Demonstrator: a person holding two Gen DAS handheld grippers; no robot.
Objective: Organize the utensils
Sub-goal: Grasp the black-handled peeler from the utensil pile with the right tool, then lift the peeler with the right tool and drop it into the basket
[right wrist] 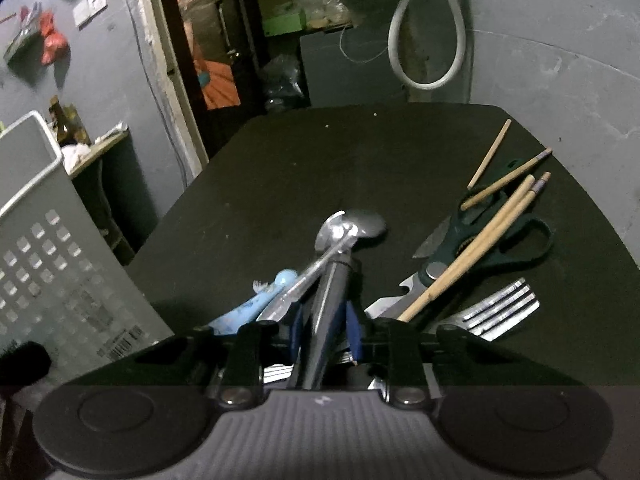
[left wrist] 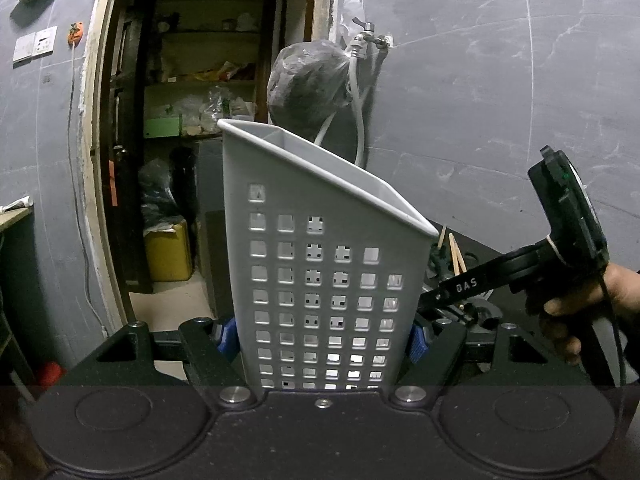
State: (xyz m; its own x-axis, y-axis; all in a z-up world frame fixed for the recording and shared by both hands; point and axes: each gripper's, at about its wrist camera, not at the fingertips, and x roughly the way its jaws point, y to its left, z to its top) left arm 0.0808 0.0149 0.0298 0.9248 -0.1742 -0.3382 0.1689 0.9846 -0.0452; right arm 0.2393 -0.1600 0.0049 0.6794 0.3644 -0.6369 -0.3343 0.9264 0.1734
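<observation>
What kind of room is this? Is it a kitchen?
Probably a rough utility or wash area beside a storeroom, not a tidy kitchen. A wall tap with a hose hangs on bare grey walls, and a doorway opens onto cluttered storage shelves.

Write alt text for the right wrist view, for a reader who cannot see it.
The right gripper is closed on a dark-handled metal utensil over a dark table. To its right lie green-handled scissors, wooden chopsticks and a fork; a spoon and a light blue utensil sit near the gripper. A grey perforated caddy stands at left.
</observation>
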